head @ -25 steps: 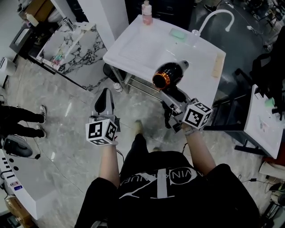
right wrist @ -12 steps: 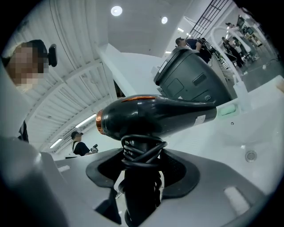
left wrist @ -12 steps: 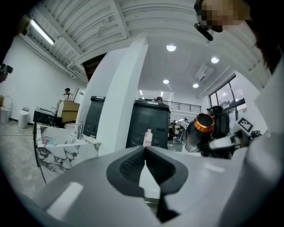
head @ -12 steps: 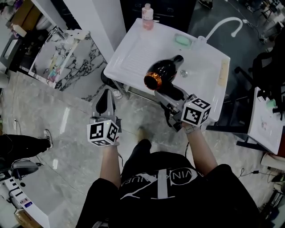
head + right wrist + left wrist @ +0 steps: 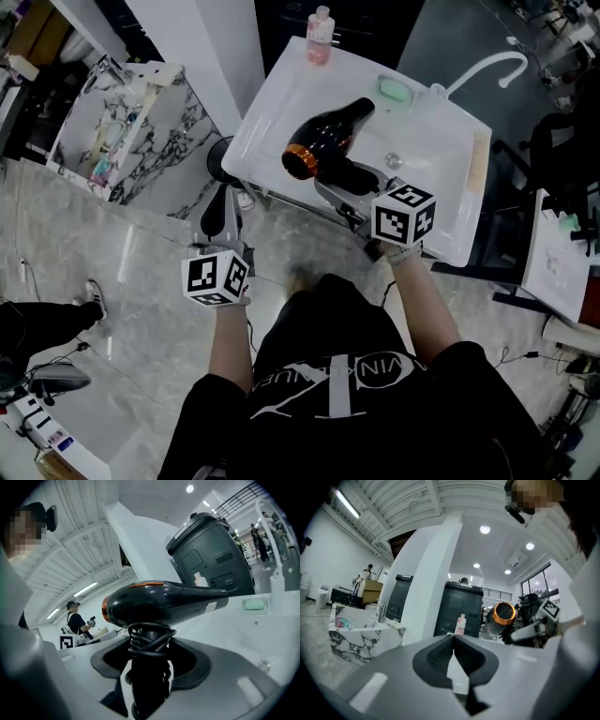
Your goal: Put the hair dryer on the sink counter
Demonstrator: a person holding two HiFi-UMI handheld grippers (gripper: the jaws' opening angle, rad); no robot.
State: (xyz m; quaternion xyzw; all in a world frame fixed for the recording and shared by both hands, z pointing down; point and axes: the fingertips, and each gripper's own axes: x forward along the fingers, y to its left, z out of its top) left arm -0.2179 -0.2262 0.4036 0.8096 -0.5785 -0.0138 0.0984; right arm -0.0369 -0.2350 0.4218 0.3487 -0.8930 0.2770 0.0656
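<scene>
A black hair dryer (image 5: 323, 141) with an orange ring at its back end hangs over the white sink counter (image 5: 267, 117), nozzle pointing away toward the soap. My right gripper (image 5: 361, 183) is shut on its cord-wrapped handle (image 5: 147, 667), with the dryer's body (image 5: 168, 602) lying across the view above the jaws. My left gripper (image 5: 223, 211) hovers over the floor left of the counter, shut and empty; from it (image 5: 453, 653) I see the hair dryer (image 5: 502, 616) at the right.
A pink bottle (image 5: 320, 23) stands at the counter's far edge, a green soap (image 5: 396, 90) and a white faucet (image 5: 487, 70) at the back right, a drain (image 5: 394, 161) in the basin. A marble-topped unit (image 5: 122, 122) stands to the left. A person (image 5: 75, 618) stands far off.
My right gripper has carried the hair dryer forward and leftward, from the counter's front edge to over its middle. The left gripper has stayed about where it was.
</scene>
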